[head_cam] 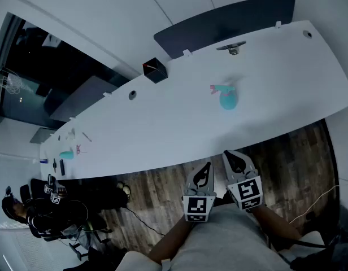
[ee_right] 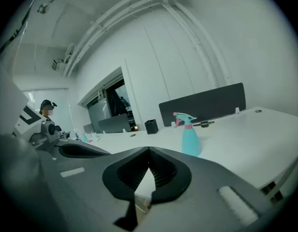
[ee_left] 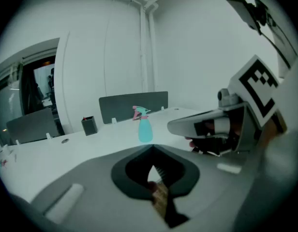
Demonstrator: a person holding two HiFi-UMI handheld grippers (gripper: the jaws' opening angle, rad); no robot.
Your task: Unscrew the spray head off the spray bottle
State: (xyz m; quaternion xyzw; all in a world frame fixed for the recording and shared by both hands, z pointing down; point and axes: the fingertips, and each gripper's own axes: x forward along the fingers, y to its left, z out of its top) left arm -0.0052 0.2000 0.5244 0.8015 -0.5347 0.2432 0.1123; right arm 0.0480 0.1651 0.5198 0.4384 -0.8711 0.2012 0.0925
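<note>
A teal spray bottle [head_cam: 228, 99] with a pink and teal spray head [head_cam: 221, 88] stands upright on the long white table [head_cam: 162, 134]. The same bottle shows in the left gripper view [ee_left: 145, 128] and the right gripper view [ee_right: 190, 140], well ahead of the jaws. My left gripper [head_cam: 204, 173] and right gripper [head_cam: 235, 160] hang side by side off the table's near edge, over the wooden floor, both shut with nothing between the jaws. The bottle is far from both.
A black pen cup [head_cam: 156, 70] stands at the table's far edge beside a dark divider panel [head_cam: 230, 21]. A metal fitting [head_cam: 233, 48] lies behind the bottle. Small items [head_cam: 66, 154] sit at the table's far left. A person [head_cam: 27, 213] sits at lower left.
</note>
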